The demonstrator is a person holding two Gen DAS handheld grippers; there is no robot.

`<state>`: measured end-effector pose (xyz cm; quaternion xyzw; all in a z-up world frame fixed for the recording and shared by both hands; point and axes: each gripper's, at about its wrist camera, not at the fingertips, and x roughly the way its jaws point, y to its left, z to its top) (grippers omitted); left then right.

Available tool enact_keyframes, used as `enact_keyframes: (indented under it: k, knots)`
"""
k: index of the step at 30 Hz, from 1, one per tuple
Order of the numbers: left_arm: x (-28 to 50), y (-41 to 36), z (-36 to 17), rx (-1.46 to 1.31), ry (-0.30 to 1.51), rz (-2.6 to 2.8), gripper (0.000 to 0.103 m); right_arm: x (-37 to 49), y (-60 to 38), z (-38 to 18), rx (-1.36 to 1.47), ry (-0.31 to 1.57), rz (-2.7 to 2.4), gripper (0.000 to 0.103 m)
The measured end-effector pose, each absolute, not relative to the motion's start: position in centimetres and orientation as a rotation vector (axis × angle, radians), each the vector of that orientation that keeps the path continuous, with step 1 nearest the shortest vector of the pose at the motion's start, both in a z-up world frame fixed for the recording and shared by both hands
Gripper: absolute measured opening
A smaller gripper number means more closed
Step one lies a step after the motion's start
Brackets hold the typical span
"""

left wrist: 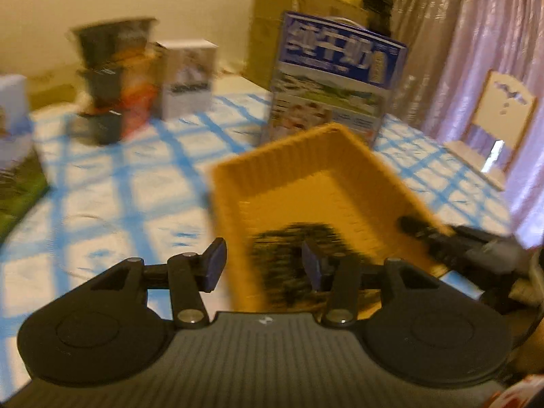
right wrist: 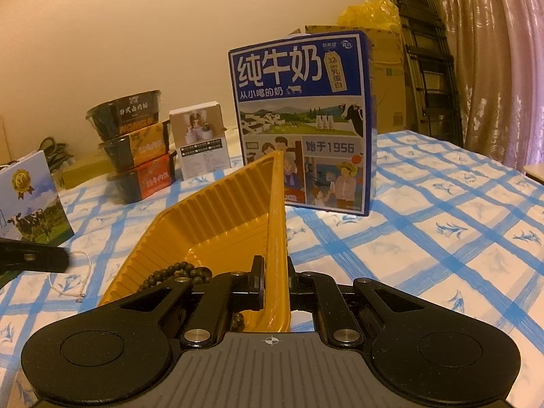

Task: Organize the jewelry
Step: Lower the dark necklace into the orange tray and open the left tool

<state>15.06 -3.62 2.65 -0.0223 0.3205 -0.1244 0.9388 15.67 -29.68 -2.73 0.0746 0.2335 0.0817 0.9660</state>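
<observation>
A yellow ribbed tray (right wrist: 210, 210) lies on the blue-checked tablecloth (right wrist: 442, 231). A dark bead bracelet (right wrist: 176, 272) rests inside at its near end. My right gripper (right wrist: 275, 278) is shut on the tray's right wall. In the blurred left wrist view the tray (left wrist: 306, 149) and the dark beads (left wrist: 292, 238) sit just ahead. My left gripper (left wrist: 263, 261) is open above the tray's near left wall, with nothing pressed between its pads. The right gripper (left wrist: 425, 231) shows at the tray's right rim. A white cord bracelet (right wrist: 74, 282) lies on the cloth left of the tray, beside the left gripper's tip (right wrist: 34, 258).
A tall blue milk box (right wrist: 299, 119) stands right behind the tray. Stacked black food bowls (right wrist: 136, 146) and a small white box (right wrist: 200, 142) stand at the back left. A cow-printed booklet (right wrist: 30, 200) is at the left edge. A wooden chair (left wrist: 493, 125) and a curtain are to the right.
</observation>
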Motion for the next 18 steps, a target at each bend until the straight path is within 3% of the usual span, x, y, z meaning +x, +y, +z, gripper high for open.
enact_keyframes:
  k: [7,18]
  knots:
    - [14.0,1.4,0.4,0.010,0.695,-0.063,0.044,15.6,-29.7,-2.9,0.149,0.474,0.162,0.009]
    - [18.3,3.9,-3.6,0.023,0.765,0.027,0.039,15.7,-29.9,-3.2,0.139,0.483,0.152,0.009]
